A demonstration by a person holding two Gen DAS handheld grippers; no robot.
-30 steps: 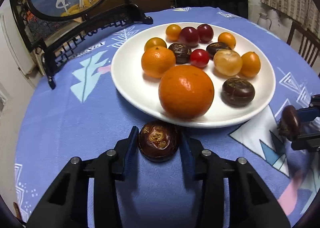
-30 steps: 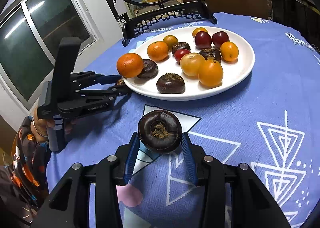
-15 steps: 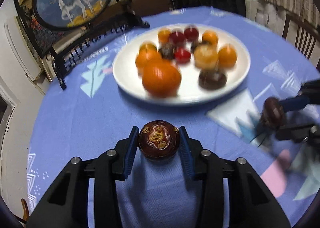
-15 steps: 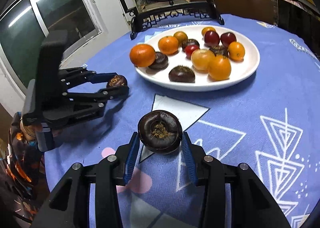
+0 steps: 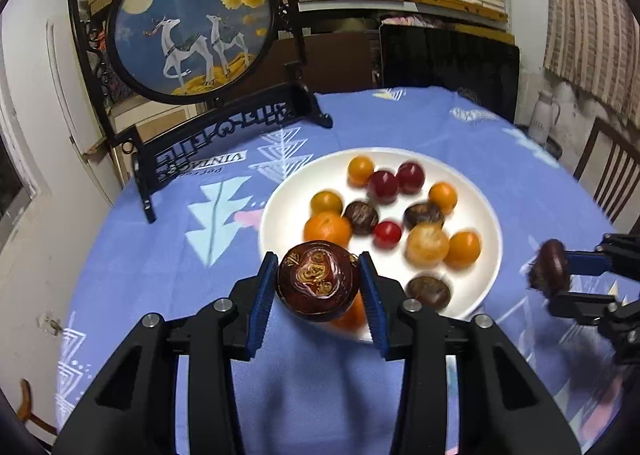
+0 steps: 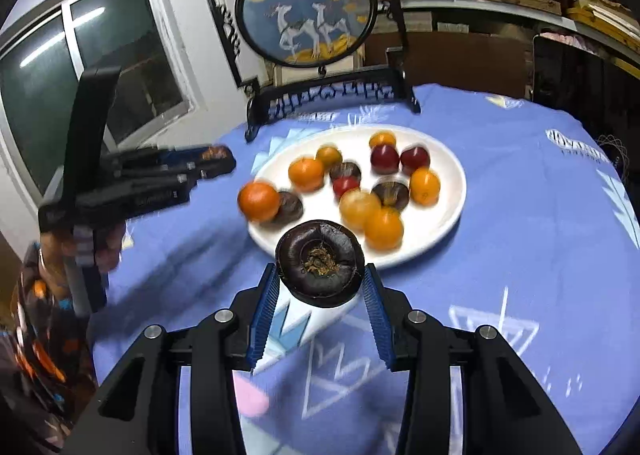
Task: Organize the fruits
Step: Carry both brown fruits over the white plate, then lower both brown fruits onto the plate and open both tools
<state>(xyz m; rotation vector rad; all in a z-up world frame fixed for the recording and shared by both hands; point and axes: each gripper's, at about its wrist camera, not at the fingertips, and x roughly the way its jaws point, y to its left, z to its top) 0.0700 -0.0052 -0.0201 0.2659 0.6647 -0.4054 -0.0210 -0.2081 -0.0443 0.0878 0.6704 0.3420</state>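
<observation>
The left gripper [image 5: 319,282] is clamping a dark brown fruit with gold swirls [image 5: 318,281] between its blue pads, jaws closed only as far as the fruit's width, holding it in the air over the near rim of the white plate [image 5: 486,215]. The right gripper [image 6: 320,269] is gripping a dark purple fruit with a dry brown centre [image 6: 320,261] in the same way, also lifted above the near rim of the plate [image 6: 452,191].

The plate is sitting toward the middle of the round table, on a blue patterned tablecloth [image 5: 168,263]. On it are lying oranges, small red fruits and several more dark ones, mostly crowded toward its centre and far side, one large orange [image 6: 258,201] sitting at the plate's left rim. A bare strip of white is showing along the plate's right side.

Broad stretches of cloth are lying open along the table's left, right and near edges. A framed deer screen [image 5: 188,27] is standing at the far left edge.
</observation>
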